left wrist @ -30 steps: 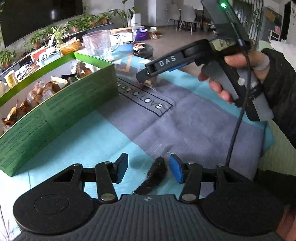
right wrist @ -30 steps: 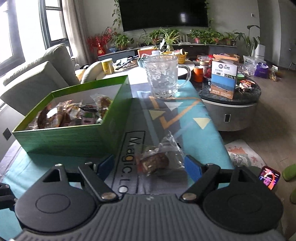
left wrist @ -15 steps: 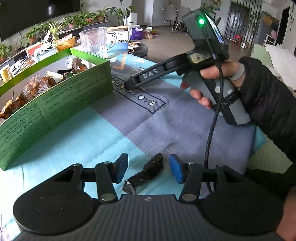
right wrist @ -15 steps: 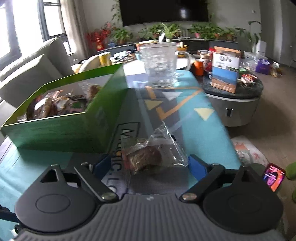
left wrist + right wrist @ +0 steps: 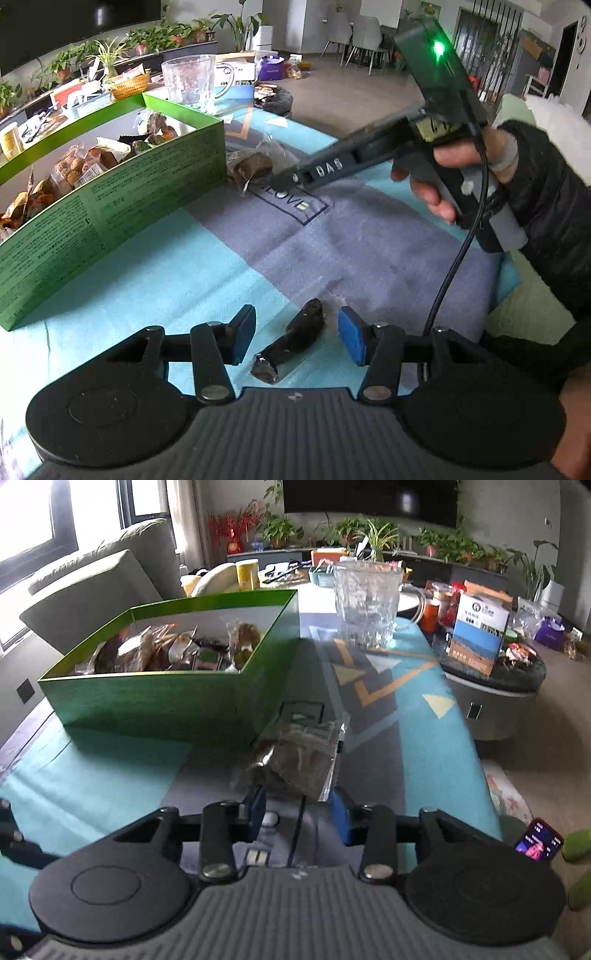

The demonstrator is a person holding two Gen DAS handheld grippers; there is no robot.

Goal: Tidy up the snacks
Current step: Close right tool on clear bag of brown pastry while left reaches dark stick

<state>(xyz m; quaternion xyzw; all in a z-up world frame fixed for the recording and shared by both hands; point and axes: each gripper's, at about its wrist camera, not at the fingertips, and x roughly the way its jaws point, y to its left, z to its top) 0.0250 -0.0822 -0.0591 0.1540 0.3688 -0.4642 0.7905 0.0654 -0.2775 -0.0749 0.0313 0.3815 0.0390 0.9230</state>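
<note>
A dark snack in a clear wrapper (image 5: 301,334) lies on the cloth between the blue pads of my left gripper (image 5: 296,339), which stands open and does not touch it. My right gripper (image 5: 298,808) is closing its jaws; its pads press the edges of a clear-wrapped brown snack (image 5: 299,760) next to the green box (image 5: 155,701). In the left wrist view the right gripper (image 5: 275,180) reaches that brown snack (image 5: 253,166) at the corner of the green box (image 5: 110,206). The box holds several wrapped snacks.
A teal and grey cloth (image 5: 369,243) covers the table. A glass mug (image 5: 365,602) stands behind the box. A round side table (image 5: 495,686) with packets is at the right, a phone (image 5: 537,843) lies on the floor, and a sofa (image 5: 92,587) is at the left.
The right gripper's jaws have narrowed onto the clear-wrapped brown snack, and it has swung towards the box corner. The left gripper and the dark snack have hardly moved.
</note>
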